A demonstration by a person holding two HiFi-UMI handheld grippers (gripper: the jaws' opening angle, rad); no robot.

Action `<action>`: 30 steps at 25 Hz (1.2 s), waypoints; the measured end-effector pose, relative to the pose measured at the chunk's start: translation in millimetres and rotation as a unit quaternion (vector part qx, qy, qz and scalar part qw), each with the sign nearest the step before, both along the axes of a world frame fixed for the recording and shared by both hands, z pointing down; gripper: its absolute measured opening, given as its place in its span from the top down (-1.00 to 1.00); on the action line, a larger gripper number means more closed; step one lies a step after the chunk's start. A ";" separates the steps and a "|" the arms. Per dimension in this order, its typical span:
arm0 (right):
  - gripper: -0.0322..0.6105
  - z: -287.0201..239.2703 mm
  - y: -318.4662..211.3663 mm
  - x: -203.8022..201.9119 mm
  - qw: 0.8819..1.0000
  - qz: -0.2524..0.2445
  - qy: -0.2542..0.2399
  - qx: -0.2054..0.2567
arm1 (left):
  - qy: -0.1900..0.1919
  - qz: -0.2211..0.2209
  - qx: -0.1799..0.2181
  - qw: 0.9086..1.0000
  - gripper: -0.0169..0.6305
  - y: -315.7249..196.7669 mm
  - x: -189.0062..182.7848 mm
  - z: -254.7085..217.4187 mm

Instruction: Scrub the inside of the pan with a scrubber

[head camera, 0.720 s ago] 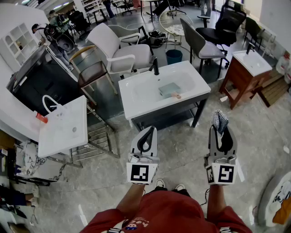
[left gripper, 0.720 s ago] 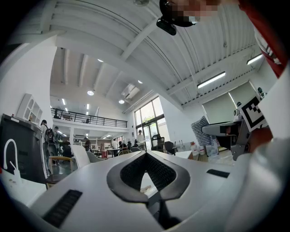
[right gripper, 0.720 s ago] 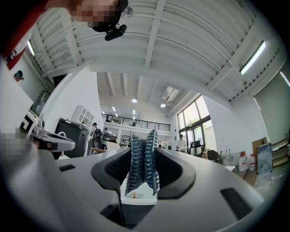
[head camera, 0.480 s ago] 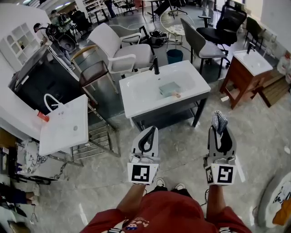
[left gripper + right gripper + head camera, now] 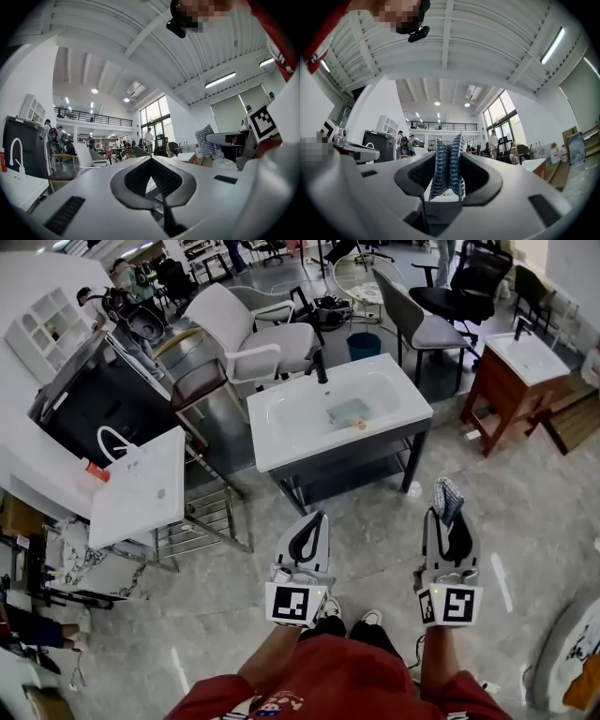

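Seen from above, a person in a red top stands on a pale stone floor in a furniture showroom, one tool in each hand, both pointing forward. At far left is a small white sink unit (image 5: pixel 141 488) with a looped tap. The left tool (image 5: pixel 313 519) is closed on nothing; in the left gripper view its dark pads meet at the tips with only an empty gap behind them. Ahead, in the middle and well apart from both tools, stands a white basin counter (image 5: pixel 281 451) with a black tap (image 5: pixel 320 365) and a flat green thing (image 5: pixel 349 412) lying in the bowl. The right tool (image 5: pixel 447 509) is clamped on a blue and white mesh scrubber (image 5: pixel 448 489), which stands up past the tips. No pan can be made out for certain in any view. Likely risks: the scrubber is gripped only low down, so hard pressing could bend it aside or pull it free, and since the left tool holds nothing, an unsteadied pan may slide or spin under the scrubbing
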State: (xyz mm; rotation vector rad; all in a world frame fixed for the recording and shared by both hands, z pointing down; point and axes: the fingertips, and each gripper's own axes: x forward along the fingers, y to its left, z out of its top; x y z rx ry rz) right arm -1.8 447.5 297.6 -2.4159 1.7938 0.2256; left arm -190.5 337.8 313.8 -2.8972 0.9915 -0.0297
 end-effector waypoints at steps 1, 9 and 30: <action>0.36 1.0 4.2 1.6 1.000 -0.003 -0.002 0.001 | 0.002 -0.002 -0.001 1.000 0.91 4.5 1.1 0.9; 0.36 5.0 28.3 17.0 1.000 -0.004 -0.007 0.005 | 0.020 -0.005 0.028 0.999 0.91 24.8 16.8 -9.7; 0.35 8.2 -44.2 61.7 1.000 -0.015 0.010 -0.001 | 0.005 -0.008 0.018 1.000 0.91 -39.8 62.4 8.8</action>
